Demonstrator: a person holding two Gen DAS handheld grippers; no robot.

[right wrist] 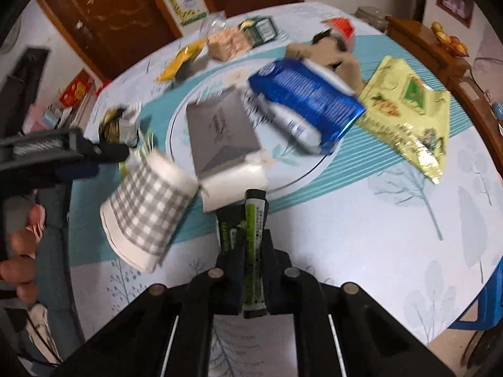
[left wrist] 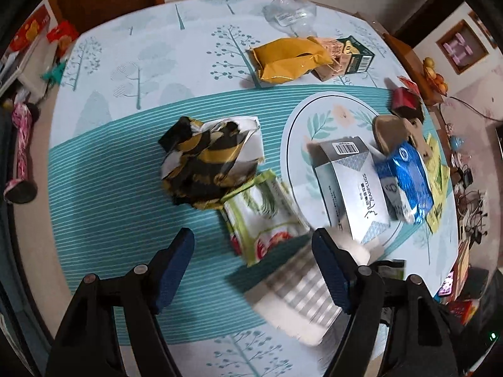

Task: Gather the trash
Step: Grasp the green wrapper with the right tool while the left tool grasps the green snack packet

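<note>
Right claw (right wrist: 248, 251) clamps dark green wrapper (right wrist: 251, 245); left claw (left wrist: 251, 267) wide open, empty, above checked paper cup (left wrist: 298, 298) on desk (left wrist: 125, 188). Next, likely: close on cup.

On the worktop (left wrist: 119, 100) a round mat (left wrist: 295, 119) carries a box (left wrist: 352, 185) with a pouch (left wrist: 405, 179) to its right. Left of the mat lie a crumpled wrapper (left wrist: 210, 163) and, nearer, a sachet (left wrist: 264, 216). A tipped cup (left wrist: 301, 295) lies nearest.

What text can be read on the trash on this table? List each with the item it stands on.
"EARPLUGS": on the white and grey box lying on the round mat.
Barcode digits on that box: too small.
Label on the clear bag: blurred.
Print on the green carton, blue packet and dark wrapper: unreadable.
</note>
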